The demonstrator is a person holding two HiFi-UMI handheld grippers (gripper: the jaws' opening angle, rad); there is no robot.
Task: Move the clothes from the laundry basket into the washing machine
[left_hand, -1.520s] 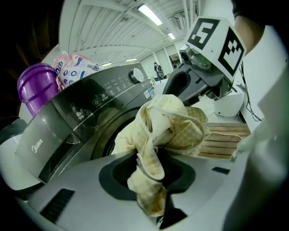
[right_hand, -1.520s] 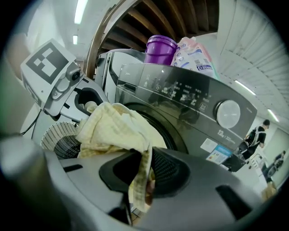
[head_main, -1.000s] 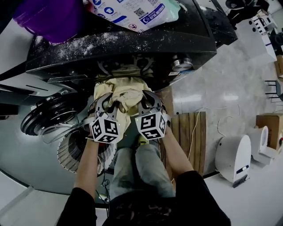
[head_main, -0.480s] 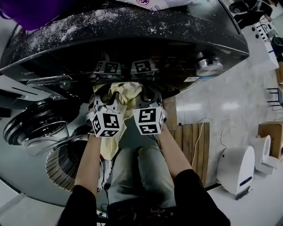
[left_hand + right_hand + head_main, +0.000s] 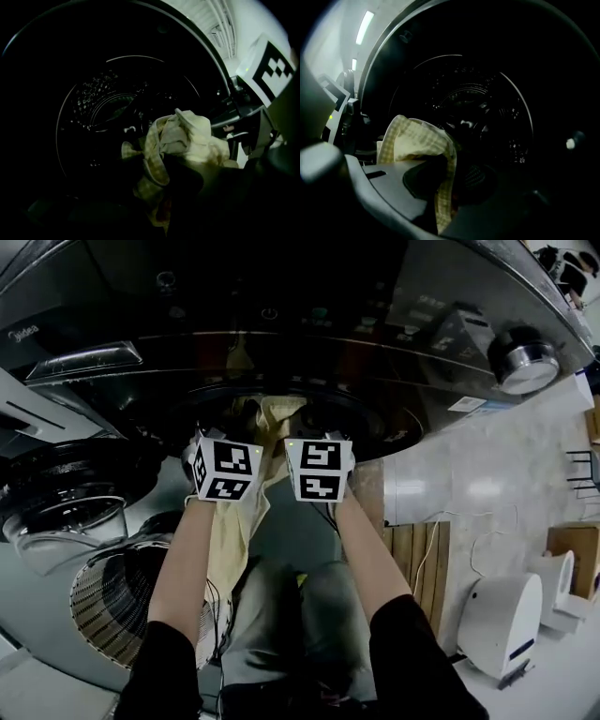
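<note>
Washer door (image 5: 61, 507): seen swung open at the far left of the head view, its round glass bowl facing up.
Laundry basket (image 5: 112, 606): a ribbed, round, pale basket, set on the floor below the door and beside the person's left forearm.
Left gripper (image 5: 176, 164): held at the mouth of the washing machine (image 5: 281, 324); its jaws are drawn nearly together and are clamped on a bunched fold of cloth.
Checked garment (image 5: 232, 535): a pale yellow checked piece, gripped by both tongs at once. Its upper part is bunched at the rim of the opening, between the two marker cubes. A long tail is left hanging down outside the machine along the left forearm, next to the basket.
Right gripper (image 5: 450, 180): held just beside the left one at the same opening; its jaws are narrowed onto an edge of the garment, which is draped over the near jaw.
Drum (image 5: 478, 117): dark and perforated, seen straight ahead of both tongs; the cloth has not been let go inside it.
Knob (image 5: 525, 367): a round silver dial on the machine's front panel, well to the right.
Wooden slats (image 5: 417, 545): laid on the floor to the right of the person's legs.
</note>
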